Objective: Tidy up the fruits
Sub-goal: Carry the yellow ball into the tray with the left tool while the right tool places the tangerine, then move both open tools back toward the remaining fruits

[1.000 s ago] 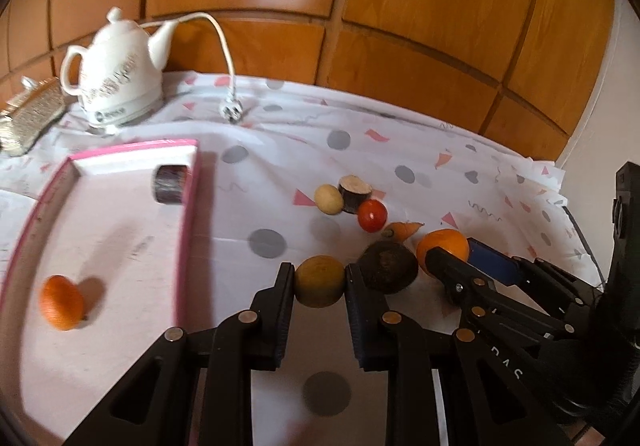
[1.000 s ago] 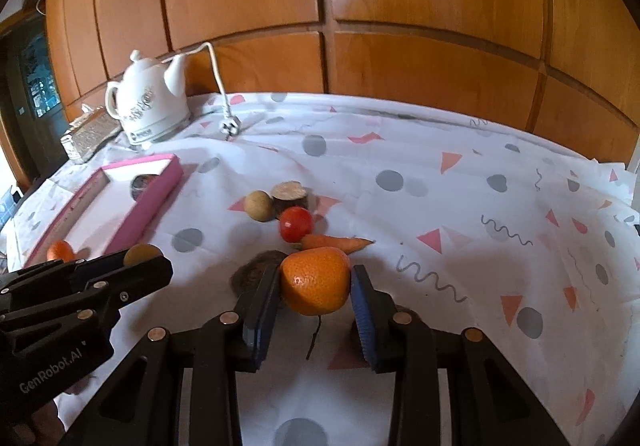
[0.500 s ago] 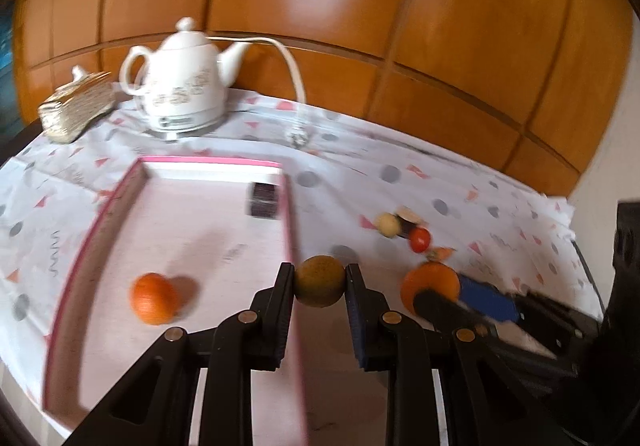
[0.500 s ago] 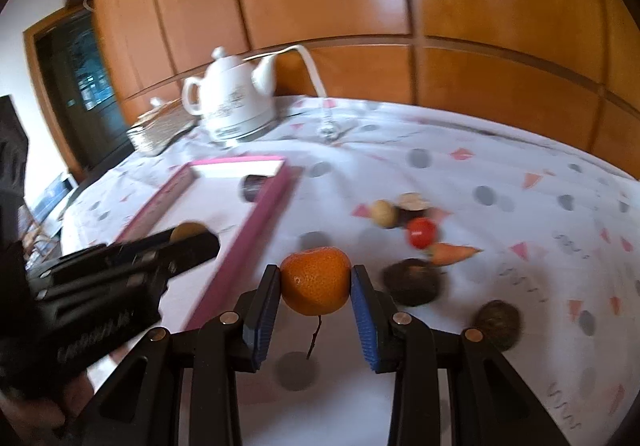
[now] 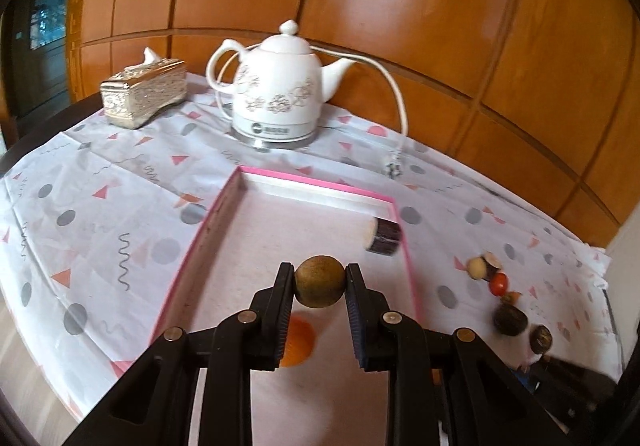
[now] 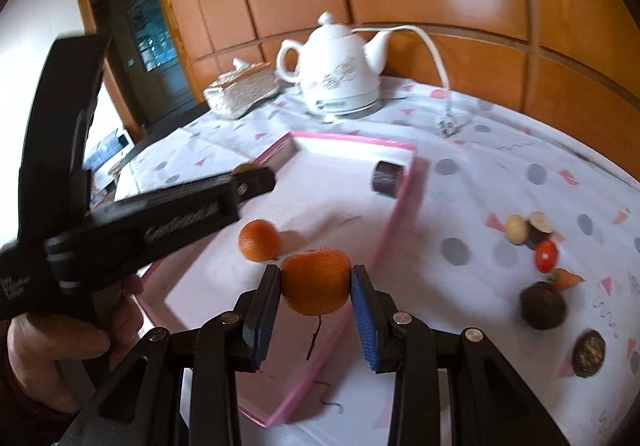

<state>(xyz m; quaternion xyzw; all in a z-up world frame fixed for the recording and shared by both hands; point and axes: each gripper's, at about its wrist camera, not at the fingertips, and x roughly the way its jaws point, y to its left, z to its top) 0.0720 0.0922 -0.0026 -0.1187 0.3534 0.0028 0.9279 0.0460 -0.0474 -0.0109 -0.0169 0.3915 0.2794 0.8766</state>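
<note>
**Fruits held over the pink tray by both tongs**

Fruits appear in three groups. At left, the left tongs (image 5: 320, 286) grip a round greenish-brown fruit (image 5: 320, 281) between both pads, above the pink-rimmed tray (image 5: 192, 246). On the tray floor lie a small orange (image 6: 259, 240) and, against the far right wall, a dark cylindrical piece (image 5: 383, 236). The right tongs (image 6: 316, 300) clamp a larger orange (image 6: 316, 282) above the tray's right rim, its thin stem hanging below. To the right, on the patterned tablecloth (image 5: 100, 230) covering the table, rest a pale yellow fruit (image 6: 516, 229), a cherry tomato (image 6: 546, 256), a carrot piece (image 6: 568, 278), a dark round fruit (image 6: 543, 305) and a brown nut-like item (image 6: 588, 354). Behind the tray stand a white electric kettle (image 5: 280, 94) and a silver tissue box (image 5: 144, 92).
</note>
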